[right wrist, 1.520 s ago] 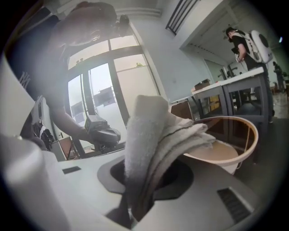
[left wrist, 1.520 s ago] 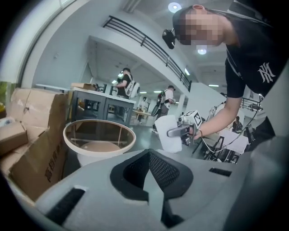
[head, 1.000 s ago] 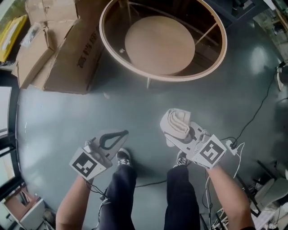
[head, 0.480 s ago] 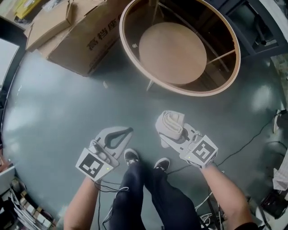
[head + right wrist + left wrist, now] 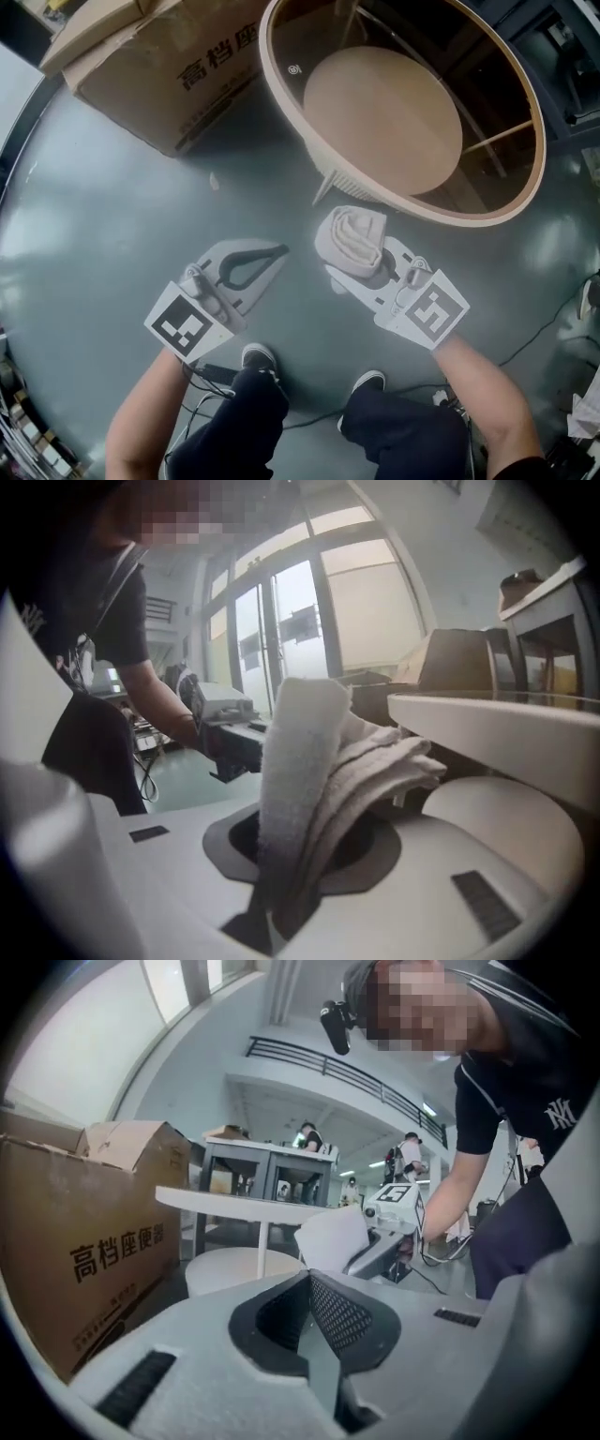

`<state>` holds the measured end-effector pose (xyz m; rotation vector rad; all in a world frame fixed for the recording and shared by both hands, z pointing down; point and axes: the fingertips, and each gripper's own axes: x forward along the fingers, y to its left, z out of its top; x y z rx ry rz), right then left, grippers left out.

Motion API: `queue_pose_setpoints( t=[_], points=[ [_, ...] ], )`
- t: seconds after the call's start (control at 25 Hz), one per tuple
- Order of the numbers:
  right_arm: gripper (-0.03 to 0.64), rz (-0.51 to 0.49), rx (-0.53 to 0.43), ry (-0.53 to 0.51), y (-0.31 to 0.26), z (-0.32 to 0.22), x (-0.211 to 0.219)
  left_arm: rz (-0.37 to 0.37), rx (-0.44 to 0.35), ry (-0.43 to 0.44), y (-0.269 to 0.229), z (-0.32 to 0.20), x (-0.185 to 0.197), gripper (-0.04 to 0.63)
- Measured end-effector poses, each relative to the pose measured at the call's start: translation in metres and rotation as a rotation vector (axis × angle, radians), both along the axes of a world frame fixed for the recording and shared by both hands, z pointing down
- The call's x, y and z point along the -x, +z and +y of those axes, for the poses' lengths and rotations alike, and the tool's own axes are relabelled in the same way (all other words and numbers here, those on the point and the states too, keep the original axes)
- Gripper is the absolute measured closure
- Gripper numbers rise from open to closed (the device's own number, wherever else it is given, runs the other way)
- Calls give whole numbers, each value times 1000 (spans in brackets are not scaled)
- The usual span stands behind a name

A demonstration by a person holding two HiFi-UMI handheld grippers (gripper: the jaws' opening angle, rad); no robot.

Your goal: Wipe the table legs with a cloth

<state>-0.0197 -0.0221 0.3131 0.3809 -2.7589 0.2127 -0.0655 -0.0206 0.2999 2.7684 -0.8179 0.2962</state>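
A round table with a pale wooden rim (image 5: 309,141) and a lower shelf (image 5: 384,117) stands just ahead of me. Its near leg (image 5: 322,190) slants down to the grey floor. My right gripper (image 5: 361,255) is shut on a folded white cloth (image 5: 353,236), which sits just short of that leg. In the right gripper view the cloth (image 5: 314,761) fills the jaws, with the table rim (image 5: 487,719) at the right. My left gripper (image 5: 279,251) hangs to the left, shut and holding nothing. In the left gripper view the black pads (image 5: 342,1312) meet.
A large cardboard box (image 5: 178,66) lies on the floor left of the table, also seen in the left gripper view as the box (image 5: 84,1232). My shoes (image 5: 258,356) stand below the grippers. A cable (image 5: 553,328) runs at the right. Desks and people are far behind.
I have stepped closer to the table. Both grippers have moved forward, and the cloth now sits right by the near leg. Neither gripper's grip has changed.
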Motion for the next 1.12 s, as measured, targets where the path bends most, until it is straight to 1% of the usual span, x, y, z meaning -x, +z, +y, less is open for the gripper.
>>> queue_pose_setpoints(
  t=[0.08, 0.2, 0.28, 0.36, 0.44, 0.48, 0.56, 0.72, 0.84, 0.92, 1.0, 1.12],
  points=[
    [528, -21, -3, -58, 9, -2, 9, -41, -50, 47, 22, -4, -7, 594],
    [529, -40, 36, -51, 24, -21, 19, -77, -132, 84, 36, -16, -9, 594],
    [529, -76, 8, -44, 24, -34, 22, -81, -162, 84, 40, -24, -8, 594],
    [529, -117, -57, -29, 17, -43, 24, -35, -171, 60, 36, -35, -8, 594],
    [531, -123, -120, -19, 13, -48, 26, 22, -199, 49, 26, -44, -10, 594],
    [531, -114, -139, -16, 14, -50, 26, 32, -221, 53, 23, -46, -11, 594],
    [531, -99, -136, 1, 20, -56, 27, 26, -248, 63, 21, -49, -12, 594],
    [532, -86, -94, 40, 30, -71, 24, -6, -257, 79, 26, -51, -10, 594],
    [534, -90, -39, 77, 37, -77, 17, -56, -266, 112, 31, -47, -11, 594],
    [534, -79, -43, 79, 43, -79, 15, -74, -272, 119, 37, -44, -9, 594],
    [535, -73, -39, 83, 51, -80, 15, -77, -254, 111, 47, -43, -4, 594],
    [534, -71, -26, 128, 63, -87, 10, -80, -229, 103, 61, -42, 1, 594]
  ],
)
